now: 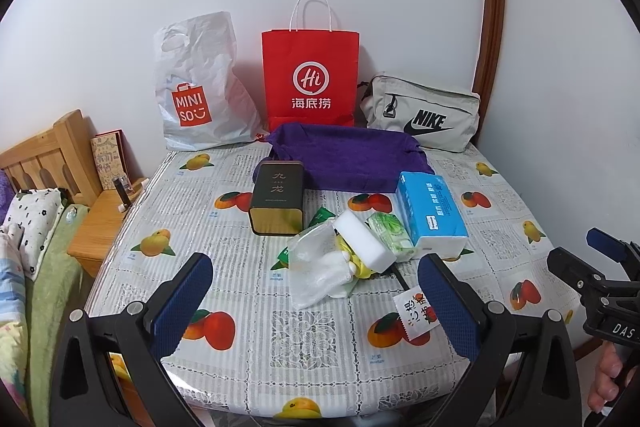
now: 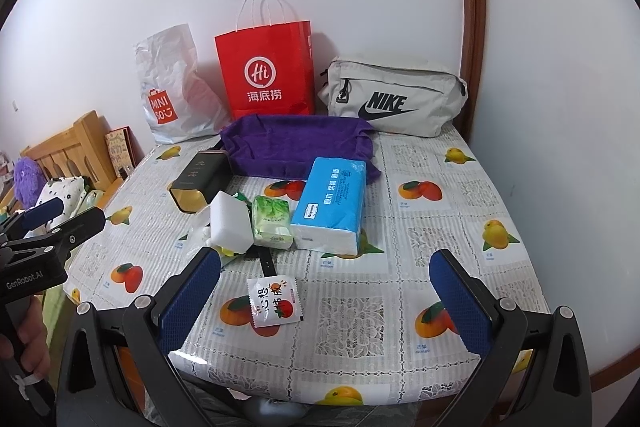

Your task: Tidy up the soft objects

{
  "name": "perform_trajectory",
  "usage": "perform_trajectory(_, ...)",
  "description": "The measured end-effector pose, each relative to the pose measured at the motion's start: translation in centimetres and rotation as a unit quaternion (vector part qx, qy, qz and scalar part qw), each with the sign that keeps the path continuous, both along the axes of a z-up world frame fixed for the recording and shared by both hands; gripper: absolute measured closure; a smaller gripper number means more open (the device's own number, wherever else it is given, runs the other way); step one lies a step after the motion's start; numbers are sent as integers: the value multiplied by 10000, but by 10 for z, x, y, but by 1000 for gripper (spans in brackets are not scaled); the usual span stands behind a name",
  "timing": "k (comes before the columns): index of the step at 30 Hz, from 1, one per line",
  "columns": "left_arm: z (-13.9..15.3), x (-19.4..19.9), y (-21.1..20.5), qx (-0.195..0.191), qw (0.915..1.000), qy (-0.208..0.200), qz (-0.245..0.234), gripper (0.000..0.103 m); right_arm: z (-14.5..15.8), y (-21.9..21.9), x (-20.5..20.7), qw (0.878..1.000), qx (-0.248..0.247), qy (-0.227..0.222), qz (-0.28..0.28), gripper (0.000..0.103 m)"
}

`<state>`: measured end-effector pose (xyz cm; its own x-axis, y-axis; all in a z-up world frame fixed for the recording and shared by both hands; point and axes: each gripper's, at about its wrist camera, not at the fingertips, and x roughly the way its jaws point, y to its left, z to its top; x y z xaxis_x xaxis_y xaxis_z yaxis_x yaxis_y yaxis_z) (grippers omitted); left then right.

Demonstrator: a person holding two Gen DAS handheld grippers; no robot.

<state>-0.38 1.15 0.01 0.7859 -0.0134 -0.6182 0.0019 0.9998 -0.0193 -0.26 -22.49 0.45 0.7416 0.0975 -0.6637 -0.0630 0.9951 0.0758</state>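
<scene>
**Both grippers open above the near table edge, soft items ahead**

The left gripper hangs over the near edge of the fruit-print table, its blue-padded jaws spread wide and holding nothing. The right gripper stands likewise, jaws apart and empty. Just ahead of the left gripper lies a clear plastic bag, with a white sponge resting partly on top of it. Ahead of the right gripper, between its jaws in that view, lies a small snack sachet; beyond it sit a green tissue pack and, touching that pack's right side, a blue tissue pack. Farther ahead lie a purple towel and a dark tin (on its side). Against the wall stand a white shopping bag, a red paper bag and a grey waist bag.
</scene>
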Motion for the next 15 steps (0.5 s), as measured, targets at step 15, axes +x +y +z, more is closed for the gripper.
perform_trajectory(15, 0, -1, 5, 5, 10000, -14, 6, 0, 4, 2, 0, 10000, -36, -28, 35, 0)
